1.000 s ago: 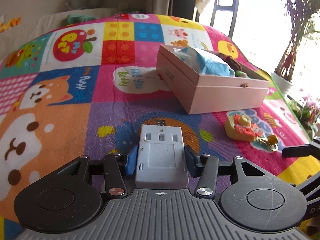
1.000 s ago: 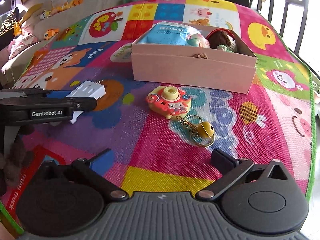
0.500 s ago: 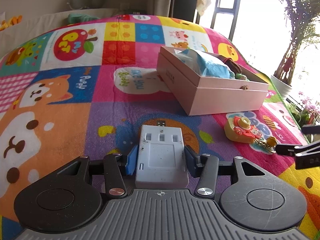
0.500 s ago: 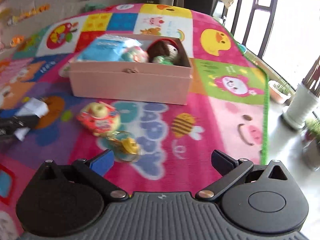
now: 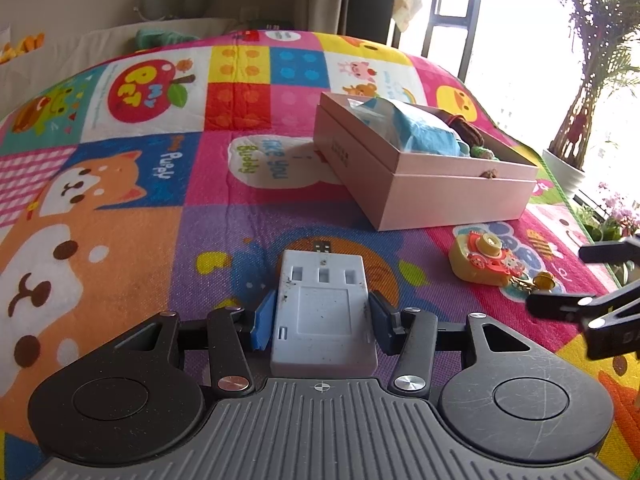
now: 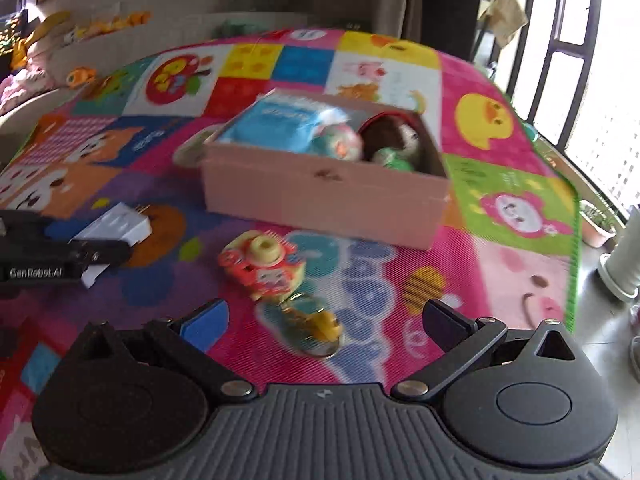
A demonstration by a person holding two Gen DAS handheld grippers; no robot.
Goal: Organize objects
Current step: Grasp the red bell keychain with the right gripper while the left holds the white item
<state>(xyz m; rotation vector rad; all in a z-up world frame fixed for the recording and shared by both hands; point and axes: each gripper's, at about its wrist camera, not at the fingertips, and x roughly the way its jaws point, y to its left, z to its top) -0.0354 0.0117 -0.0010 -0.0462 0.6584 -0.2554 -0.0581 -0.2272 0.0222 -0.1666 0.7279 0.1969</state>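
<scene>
My left gripper (image 5: 322,314) is shut on a white plug adapter (image 5: 322,308), held low over the colourful play mat (image 5: 120,220); the adapter also shows in the right wrist view (image 6: 116,228). A pink open box (image 5: 424,184) holds a blue packet (image 6: 280,124), a ball and plush toys. A red and yellow toy camera keychain (image 6: 264,264) lies on the mat in front of the box. My right gripper (image 6: 326,320) is open, with the keychain's bell and ring (image 6: 316,326) between its fingers.
The mat's right edge (image 6: 574,248) gives onto bare floor with a white pot (image 6: 620,264). Potted plants (image 5: 580,120) stand by the window. Plush toys (image 6: 48,40) lie along the far left wall.
My right gripper swung right, then back left, and now sits close over the keychain. My left gripper has held the adapter nearly still.
</scene>
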